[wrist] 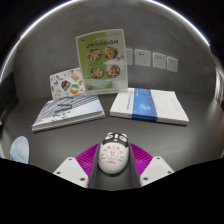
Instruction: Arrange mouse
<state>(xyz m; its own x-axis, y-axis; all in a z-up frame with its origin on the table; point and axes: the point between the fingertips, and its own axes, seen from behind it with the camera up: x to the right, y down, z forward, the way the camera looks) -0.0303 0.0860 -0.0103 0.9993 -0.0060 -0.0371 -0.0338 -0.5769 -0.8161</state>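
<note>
A white computer mouse [112, 153] with red printing and a dark striped front end sits between my gripper's two fingers [112, 160]. Both magenta pads press against its sides, the left pad [88, 157] and the right pad [136, 157]. The mouse is held above the dark grey table [100, 125], just in front of the books.
A white and blue book [148, 105] lies flat beyond the fingers to the right. A grey striped book [68, 112] lies to the left. An upright booklet with faces [103, 58] and a smaller card [66, 84] stand behind. Wall sockets [150, 59] line the back wall.
</note>
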